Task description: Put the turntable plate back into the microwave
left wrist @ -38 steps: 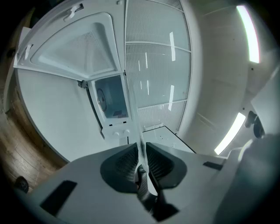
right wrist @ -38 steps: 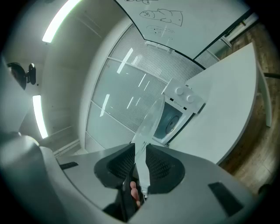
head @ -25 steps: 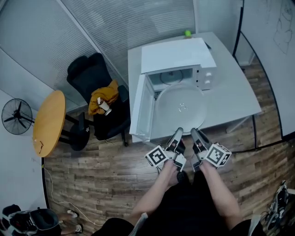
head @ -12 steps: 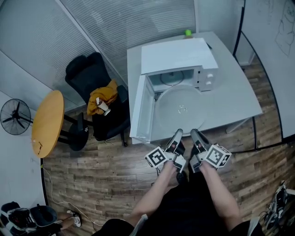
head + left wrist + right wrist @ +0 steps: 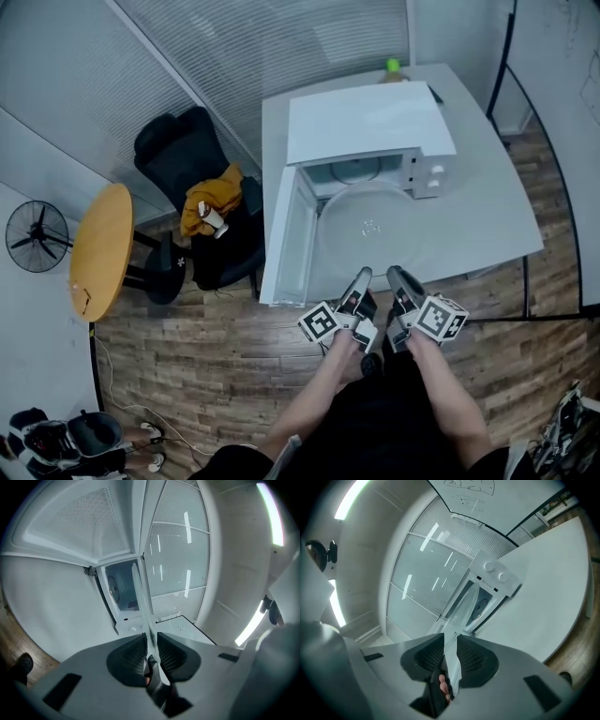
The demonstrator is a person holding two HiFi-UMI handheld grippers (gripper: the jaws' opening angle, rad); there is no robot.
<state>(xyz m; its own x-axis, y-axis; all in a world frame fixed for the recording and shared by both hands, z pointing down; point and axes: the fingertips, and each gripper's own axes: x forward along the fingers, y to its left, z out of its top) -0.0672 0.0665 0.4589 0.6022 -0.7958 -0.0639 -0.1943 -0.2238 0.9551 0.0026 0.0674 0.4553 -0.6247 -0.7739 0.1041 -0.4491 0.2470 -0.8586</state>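
The clear glass turntable plate [image 5: 370, 230] hangs level in front of the white microwave [image 5: 370, 122], its far edge at the open cavity. The door [image 5: 281, 239] swings out to the left. My left gripper [image 5: 361, 274] grips the plate's near rim; its jaws are opening, with the rim [image 5: 140, 597] still between the pads of the left gripper [image 5: 151, 641]. My right gripper [image 5: 396, 274] is shut on the same rim just to the right. In the right gripper view the plate [image 5: 464, 609] runs edge-on from the right gripper [image 5: 450, 651] toward the microwave [image 5: 494, 581].
The microwave stands on a white table [image 5: 487, 206] with a green bottle [image 5: 393, 67] behind it. A black chair [image 5: 192, 155] with an orange cloth, a round wooden table [image 5: 98, 248] and a fan [image 5: 37, 236] stand to the left on the wooden floor.
Both grippers have carried the plate forward and slightly down, so its far edge now sits closer to the microwave's opening.
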